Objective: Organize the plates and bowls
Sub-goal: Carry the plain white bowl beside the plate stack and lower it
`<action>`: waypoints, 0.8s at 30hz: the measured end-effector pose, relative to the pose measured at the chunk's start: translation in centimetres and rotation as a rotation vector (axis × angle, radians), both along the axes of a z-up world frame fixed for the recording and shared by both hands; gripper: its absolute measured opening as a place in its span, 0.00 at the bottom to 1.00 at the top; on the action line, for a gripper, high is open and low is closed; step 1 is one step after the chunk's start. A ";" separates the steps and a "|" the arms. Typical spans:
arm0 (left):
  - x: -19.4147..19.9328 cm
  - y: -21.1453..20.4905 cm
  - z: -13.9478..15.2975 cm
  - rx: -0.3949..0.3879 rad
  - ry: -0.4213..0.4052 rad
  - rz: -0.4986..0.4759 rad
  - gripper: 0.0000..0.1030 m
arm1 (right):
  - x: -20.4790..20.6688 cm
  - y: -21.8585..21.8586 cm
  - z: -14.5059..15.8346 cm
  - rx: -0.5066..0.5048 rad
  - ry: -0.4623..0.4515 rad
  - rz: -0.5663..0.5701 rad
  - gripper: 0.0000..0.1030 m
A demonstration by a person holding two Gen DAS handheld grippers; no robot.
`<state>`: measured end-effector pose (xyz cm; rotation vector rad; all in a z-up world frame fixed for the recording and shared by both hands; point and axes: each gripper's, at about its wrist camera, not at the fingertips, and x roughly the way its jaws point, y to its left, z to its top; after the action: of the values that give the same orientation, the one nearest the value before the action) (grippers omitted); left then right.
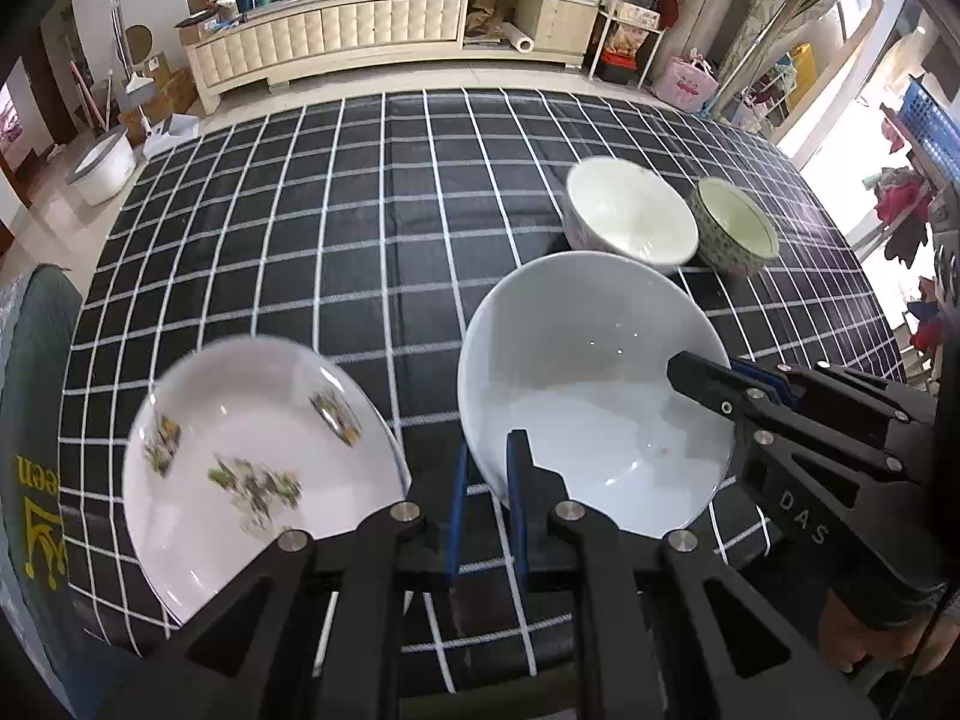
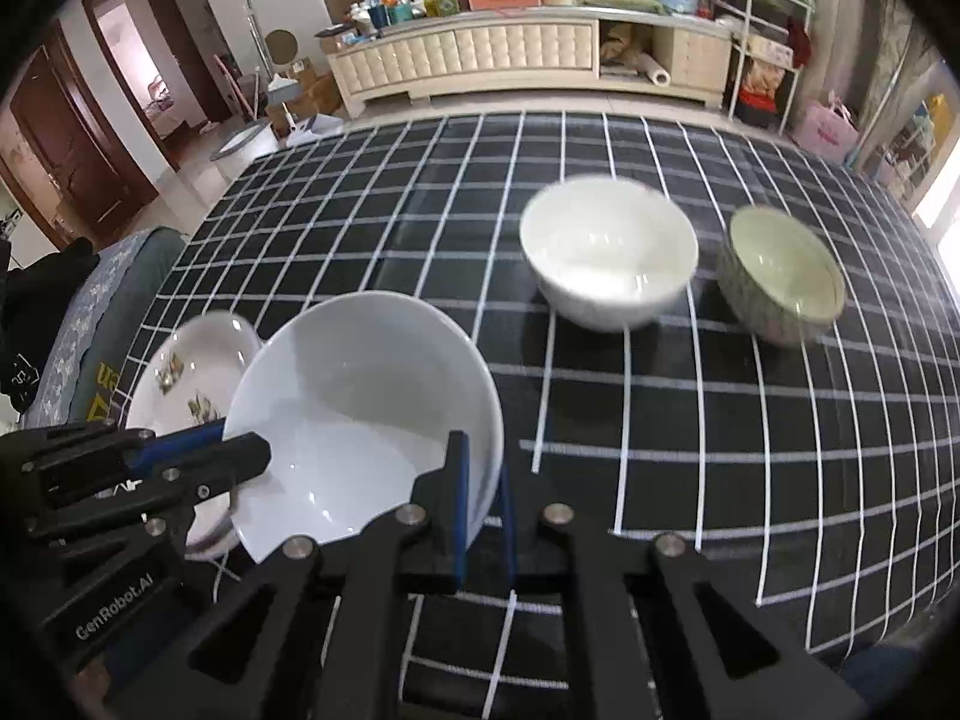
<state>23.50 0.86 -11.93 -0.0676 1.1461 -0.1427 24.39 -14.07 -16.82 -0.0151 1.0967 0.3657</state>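
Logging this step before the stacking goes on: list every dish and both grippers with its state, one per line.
Large plain white ceramic plate: lifted, tilted, gripped at both rims.
Floral-printed white plate: empty, on the checked cloth.
White ceramic bowl: upright, empty.
Green patterned bowl: upright, empty.
Left gripper: shut on the plain plate's rim.
Right gripper: shut on its opposite rim.

Both wrist views close, angled down along fingers — share white plate (image 1: 576,372) (image 2: 360,396), checked table (image 1: 360,240) (image 2: 720,420).
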 end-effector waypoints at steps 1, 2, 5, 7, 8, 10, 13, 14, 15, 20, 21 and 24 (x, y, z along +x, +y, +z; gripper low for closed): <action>-0.4 -0.2 -0.3 -0.002 0.006 -0.001 0.11 | -0.1 -0.1 -0.2 -0.002 0.005 -0.001 0.12; -0.6 -0.3 -0.6 -0.003 0.011 -0.002 0.11 | -0.1 -0.2 -0.5 -0.004 0.012 -0.001 0.12; -1.3 -0.6 -1.8 -0.005 0.032 -0.005 0.11 | -0.6 -0.2 -1.4 -0.009 0.031 -0.004 0.12; -1.6 -0.8 -2.6 -0.007 0.048 -0.004 0.11 | -0.7 -0.3 -2.0 -0.008 0.047 -0.009 0.12; -1.6 -0.9 -3.0 -0.007 0.057 -0.006 0.11 | -1.0 -0.3 -2.4 -0.008 0.053 -0.012 0.12; -1.7 -1.2 -3.4 -0.005 0.069 -0.008 0.11 | -1.2 -0.3 -2.8 -0.012 0.065 -0.022 0.12; -1.8 -1.4 -4.0 -0.009 0.082 -0.011 0.11 | -1.3 -0.3 -3.3 -0.013 0.076 -0.029 0.12; -1.8 -1.4 -4.2 -0.011 0.085 -0.010 0.11 | -1.3 -0.3 -3.4 -0.013 0.080 -0.028 0.12; -1.8 -1.4 -4.4 -0.012 0.088 -0.007 0.11 | -1.4 -0.2 -3.5 -0.013 0.083 -0.026 0.12; -1.9 -1.2 -5.0 -0.015 0.107 -0.005 0.11 | -1.7 -0.3 -3.8 -0.011 0.095 -0.022 0.12; -2.1 -1.2 -5.1 -0.016 0.108 -0.003 0.11 | -1.8 -0.3 -3.8 -0.012 0.095 -0.021 0.12; -2.1 -1.0 -5.1 -0.014 0.106 -0.004 0.11 | -1.8 -0.2 -3.9 -0.015 0.096 -0.019 0.12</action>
<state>21.41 -0.13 -17.06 -0.0863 1.2511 -0.1523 22.58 -14.28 -20.72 -0.0001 1.1939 0.3441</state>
